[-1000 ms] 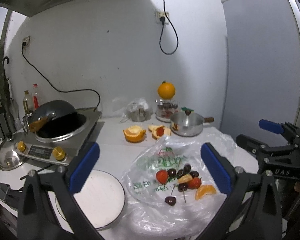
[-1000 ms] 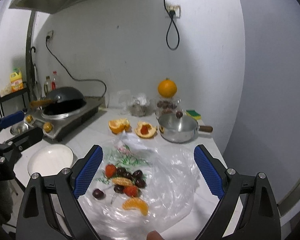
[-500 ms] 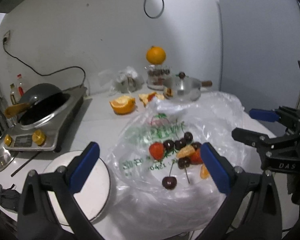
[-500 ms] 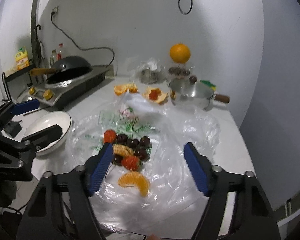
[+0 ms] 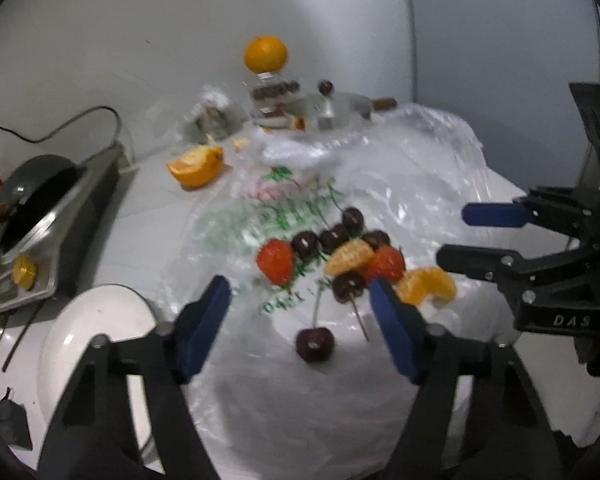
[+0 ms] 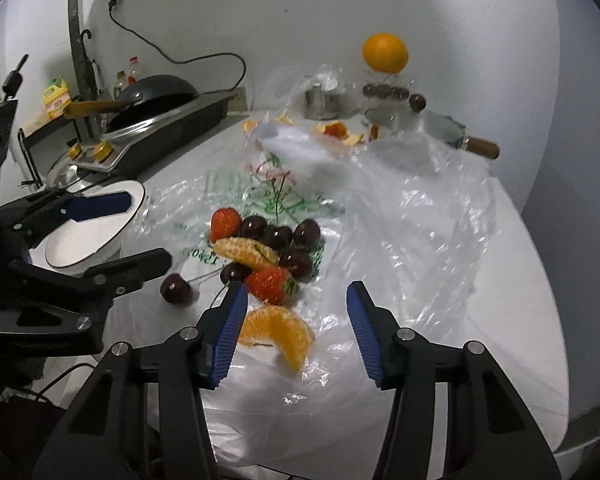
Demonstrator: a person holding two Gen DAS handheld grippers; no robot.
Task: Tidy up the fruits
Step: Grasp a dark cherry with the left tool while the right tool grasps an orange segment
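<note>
A pile of fruit lies on a clear plastic bag (image 5: 400, 184): dark cherries (image 5: 306, 244), two strawberries (image 6: 225, 222), and orange segments (image 6: 278, 334). One stemmed cherry (image 5: 315, 344) sits apart, near the front. My left gripper (image 5: 300, 292) hangs low over that lone cherry, which lies between its blue pads with neither pad touching it; the jaws are closing. My right gripper (image 6: 296, 292) straddles the front orange segment without touching it, and its jaws are closing too. Each gripper shows in the other's view: right gripper (image 5: 454, 236), left gripper (image 6: 148, 228). A white plate (image 5: 100, 328) stands left of the bag.
An induction cooker with a black wok (image 6: 156, 92) fills the back left. At the back stand a whole orange (image 6: 385, 53) on a jar, a steel pot with a wooden handle (image 6: 480, 147) and orange peels (image 5: 198, 166). The table's edge curves along the right.
Both grippers have sunk toward the fruit and tilted down. Their jaws have narrowed from fully wide, the right one earlier than the left. The fruit has not moved.
</note>
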